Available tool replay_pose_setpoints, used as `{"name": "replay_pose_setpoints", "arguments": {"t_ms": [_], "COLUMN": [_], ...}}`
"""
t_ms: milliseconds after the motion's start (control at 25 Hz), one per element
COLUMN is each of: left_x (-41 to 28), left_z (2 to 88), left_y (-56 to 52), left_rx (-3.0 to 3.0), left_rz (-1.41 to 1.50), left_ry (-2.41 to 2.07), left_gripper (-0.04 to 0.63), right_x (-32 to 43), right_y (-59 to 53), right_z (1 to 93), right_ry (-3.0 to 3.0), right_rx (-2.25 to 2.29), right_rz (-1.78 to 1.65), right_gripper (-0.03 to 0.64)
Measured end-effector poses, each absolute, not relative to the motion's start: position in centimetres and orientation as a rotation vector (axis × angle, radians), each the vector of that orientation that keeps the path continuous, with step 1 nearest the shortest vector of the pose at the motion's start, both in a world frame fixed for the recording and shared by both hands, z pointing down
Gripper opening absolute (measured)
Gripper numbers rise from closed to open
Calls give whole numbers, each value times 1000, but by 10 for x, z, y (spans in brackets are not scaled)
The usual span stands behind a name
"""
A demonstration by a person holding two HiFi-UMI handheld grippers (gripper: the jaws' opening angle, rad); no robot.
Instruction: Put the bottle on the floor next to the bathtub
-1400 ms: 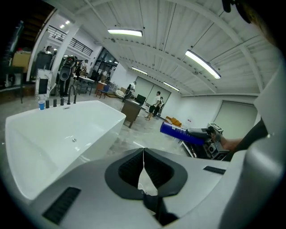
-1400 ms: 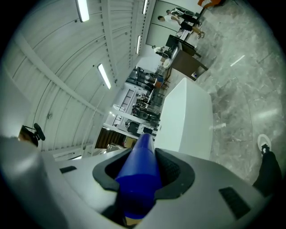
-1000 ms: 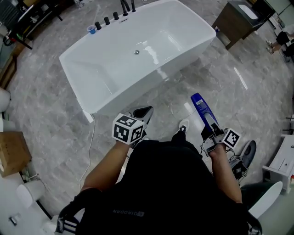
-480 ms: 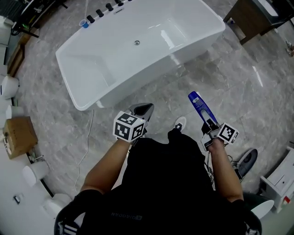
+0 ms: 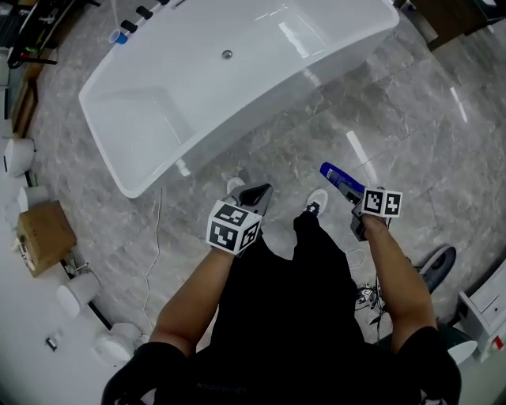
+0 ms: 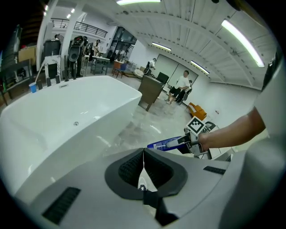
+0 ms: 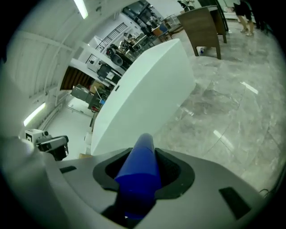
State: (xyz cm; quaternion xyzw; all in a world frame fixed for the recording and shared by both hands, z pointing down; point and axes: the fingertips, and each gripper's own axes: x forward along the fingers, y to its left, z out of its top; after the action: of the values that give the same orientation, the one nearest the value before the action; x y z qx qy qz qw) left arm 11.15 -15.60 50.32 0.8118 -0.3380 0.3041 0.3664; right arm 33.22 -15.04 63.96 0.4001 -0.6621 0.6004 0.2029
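Observation:
A blue bottle [image 5: 340, 179] sticks out of my right gripper [image 5: 357, 201], which is shut on it; it points up and left towards the white bathtub [image 5: 158, 146]. In the right gripper view the bottle [image 7: 139, 169] fills the gap between the jaws, with the tub's white wall [image 7: 143, 94] beyond it. My left gripper [image 5: 251, 198] hangs above the floor near the tub's near side, jaws shut with nothing between them. The left gripper view shows those jaws [image 6: 143, 160] touching, the tub [image 6: 67, 116] ahead and the bottle [image 6: 166, 144] held at the right.
Grey marble floor [image 5: 411, 126] lies between me and the tub. My shoes [image 5: 315, 202] stand on it. A cardboard box [image 5: 46, 236] and white fixtures [image 5: 77, 293] sit at the left. A blue cup [image 5: 118, 37] and black taps [image 5: 146, 12] line the tub's far rim. People sit far off.
The view has shifted so the tub sits higher and further left. My right gripper has risen and turned, so the bottle looks shorter. The left gripper has stayed shut.

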Motion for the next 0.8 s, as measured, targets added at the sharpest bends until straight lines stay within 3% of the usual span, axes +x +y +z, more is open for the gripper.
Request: {"name": "replay_pose_setpoints", "arguments": {"t_ms": [800], "left_x": [40], "left_z": [785], "left_y": [-164], "left_rx": [1965], "left_rz": [1004], "left_ry": [-701], "left_gripper": [17], "right_x": [205], "right_y": [-206], "right_z": [948], "right_ry": [-1604], "right_rx": [804], "right_rz": [1020], "right_gripper": [172]}}
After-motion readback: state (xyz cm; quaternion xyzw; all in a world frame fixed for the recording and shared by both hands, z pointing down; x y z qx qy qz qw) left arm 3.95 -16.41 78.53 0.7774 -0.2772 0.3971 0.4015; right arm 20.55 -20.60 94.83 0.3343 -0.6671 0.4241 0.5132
